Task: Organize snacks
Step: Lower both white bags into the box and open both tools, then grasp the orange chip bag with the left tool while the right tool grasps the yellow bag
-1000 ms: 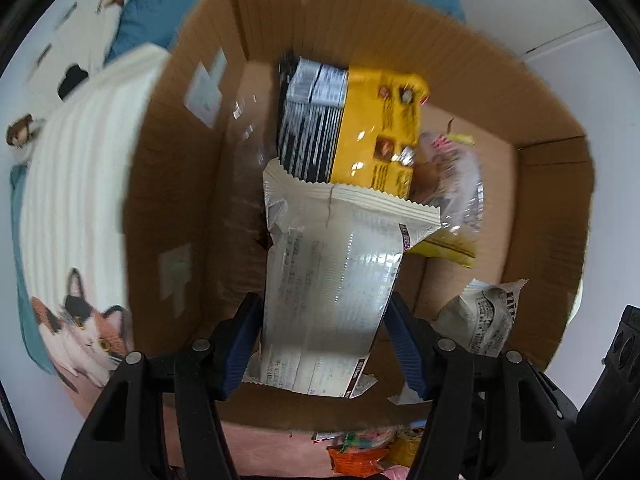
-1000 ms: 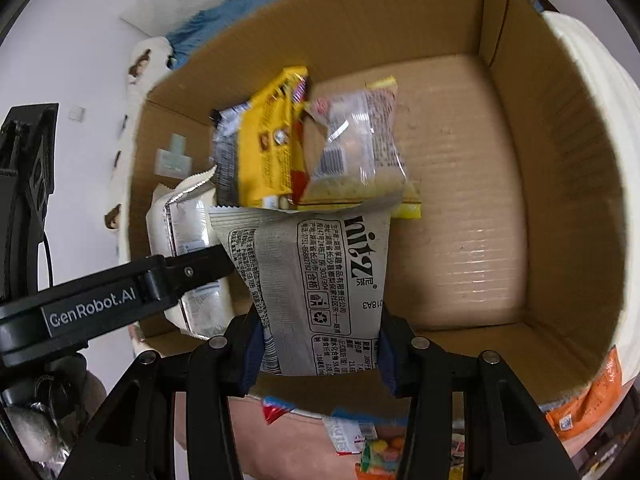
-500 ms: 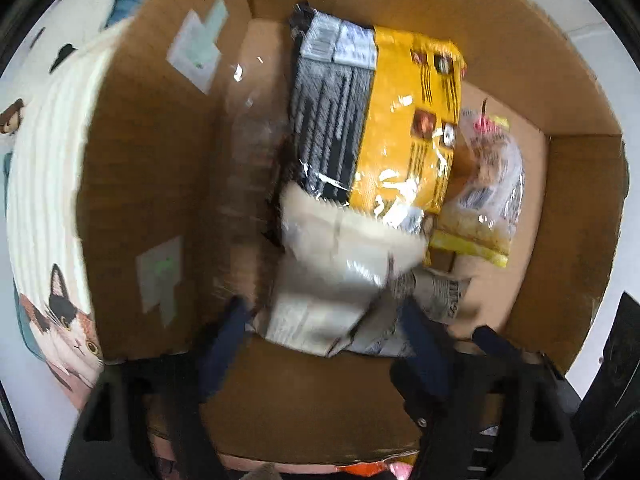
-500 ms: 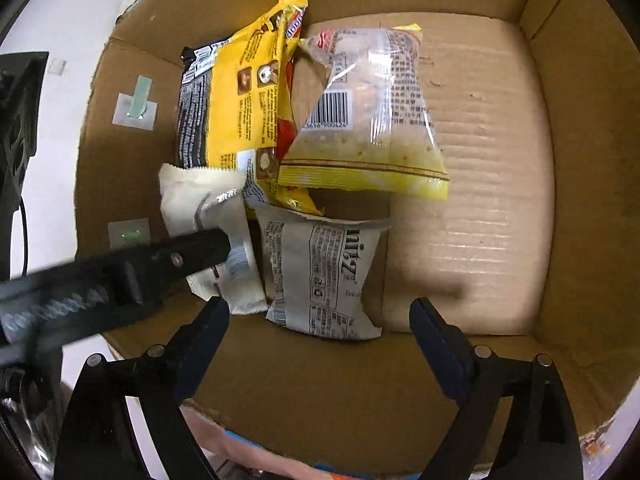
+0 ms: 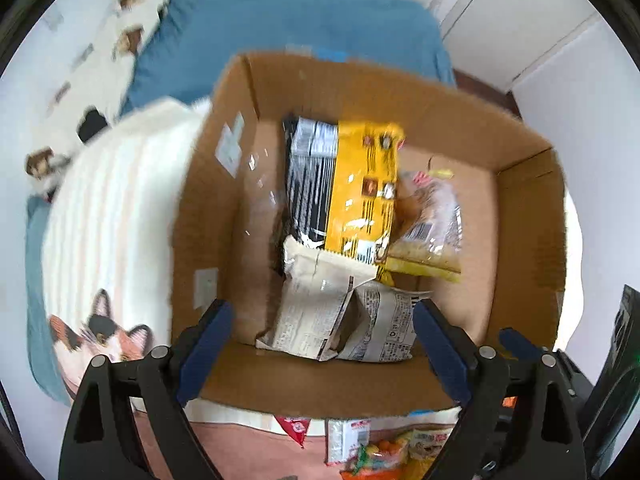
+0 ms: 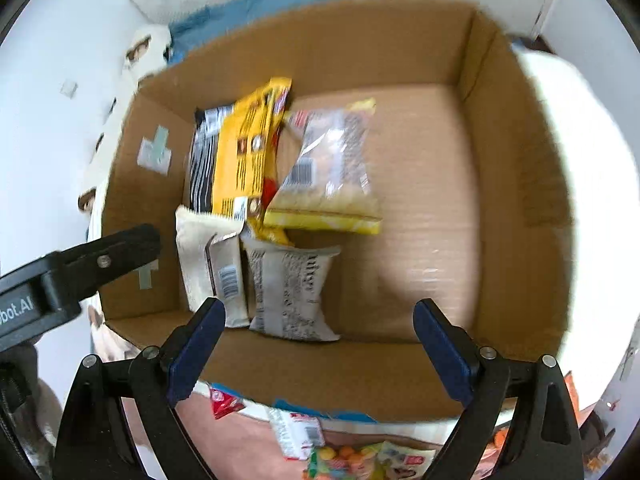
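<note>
change since earlier: a second ago each gripper clamped a pale packet over the box; both packets now lie on the box floor, and both grippers have pulled back above the near wall with their fingers spread.

left wrist view
left gripper [image 5: 322, 346]: jaws wide apart, holding nothing; it points down into the cardboard box [image 5: 320, 384] from over the near wall.
cream packet [image 5: 310, 306]: on the box floor near the near wall, its top edge tucked against the yellow bag.
grey printed packet [image 5: 386, 326]: just right of the cream packet, the two touching.
yellow and black bag [image 5: 348, 184]: lies lengthwise behind the two packets, toward the far wall.
clear packet with yellow edge [image 5: 430, 228]: right of the yellow bag and partly under its edge.
cat-print cushion [image 5: 108, 240]: pressed against the box's left wall.
loose snacks [image 5: 380, 444]: on the pinkish surface outside the near wall.

right wrist view
right gripper [image 6: 318, 346]: jaws wide apart, empty; it is tilted down toward the box floor from the near wall.
left gripper arm [image 6: 76, 264]: reaches in from the left edge, over the box's left wall.
box contents: cream packet [image 6: 212, 264] at the left, grey printed packet [image 6: 290, 292] just beside it; the right half of the floor is bare cardboard.
</note>
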Available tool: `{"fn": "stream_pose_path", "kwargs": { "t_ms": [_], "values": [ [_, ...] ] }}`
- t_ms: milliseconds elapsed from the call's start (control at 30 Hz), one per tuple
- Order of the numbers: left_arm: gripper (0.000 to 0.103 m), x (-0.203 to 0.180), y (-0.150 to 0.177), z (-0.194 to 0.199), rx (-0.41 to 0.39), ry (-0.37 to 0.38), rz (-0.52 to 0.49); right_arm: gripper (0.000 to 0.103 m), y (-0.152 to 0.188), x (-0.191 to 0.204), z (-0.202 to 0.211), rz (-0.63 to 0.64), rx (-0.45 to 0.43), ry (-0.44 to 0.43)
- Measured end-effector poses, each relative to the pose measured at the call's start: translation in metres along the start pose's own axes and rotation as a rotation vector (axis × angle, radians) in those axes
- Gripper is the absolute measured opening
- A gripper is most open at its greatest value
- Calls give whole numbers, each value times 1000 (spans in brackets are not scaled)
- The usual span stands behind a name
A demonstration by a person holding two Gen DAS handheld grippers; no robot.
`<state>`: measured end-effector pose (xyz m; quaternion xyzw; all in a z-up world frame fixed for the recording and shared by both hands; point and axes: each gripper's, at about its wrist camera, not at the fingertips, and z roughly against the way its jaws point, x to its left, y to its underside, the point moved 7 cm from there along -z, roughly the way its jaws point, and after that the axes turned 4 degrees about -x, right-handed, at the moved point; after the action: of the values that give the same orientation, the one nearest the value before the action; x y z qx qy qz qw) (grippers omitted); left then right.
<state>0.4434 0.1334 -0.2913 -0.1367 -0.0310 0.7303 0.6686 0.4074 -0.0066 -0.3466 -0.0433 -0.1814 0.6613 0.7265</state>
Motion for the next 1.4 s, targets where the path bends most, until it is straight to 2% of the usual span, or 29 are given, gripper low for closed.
{"fn": "stream_pose_path", "kwargs": {
  "t_ms": [133, 267, 533, 767, 900, 1000, 1067, 1233, 1400],
  "values": [
    [92, -10, 8, 36, -129, 16, -10, 97, 7, -3, 35, 4, -81, 24],
    [92, -2, 12, 53, -195, 16, -17, 97, 12, -5, 60, 18, -158, 52],
    [92, -7, 45, 90, -284, -1, -63, 97, 32, -3, 104, 55, -279, 82],
    [92, -7, 72, 122, -339, 5, -72, 97, 60, 2, 135, 47, -314, 39],
    [92, -5, 98, 128, -334, 0, -68, 97, 88, -5, 139, 21, -278, -13],
    [92, -2, 131, 117, -294, -16, -65, 97, 119, -21, 133, -25, -226, -44],
    [92, -3, 157, 101, -234, -5, -63, 97, 144, -37, 124, -62, -180, -53],
    [92, -6, 229, 31, -5, 12, -50, 97, 209, -82, 88, -182, -49, -43],
    [92, -24, 295, -44, 267, 105, 6, 97, 260, -125, 48, -298, 59, -11]
  ]
}}
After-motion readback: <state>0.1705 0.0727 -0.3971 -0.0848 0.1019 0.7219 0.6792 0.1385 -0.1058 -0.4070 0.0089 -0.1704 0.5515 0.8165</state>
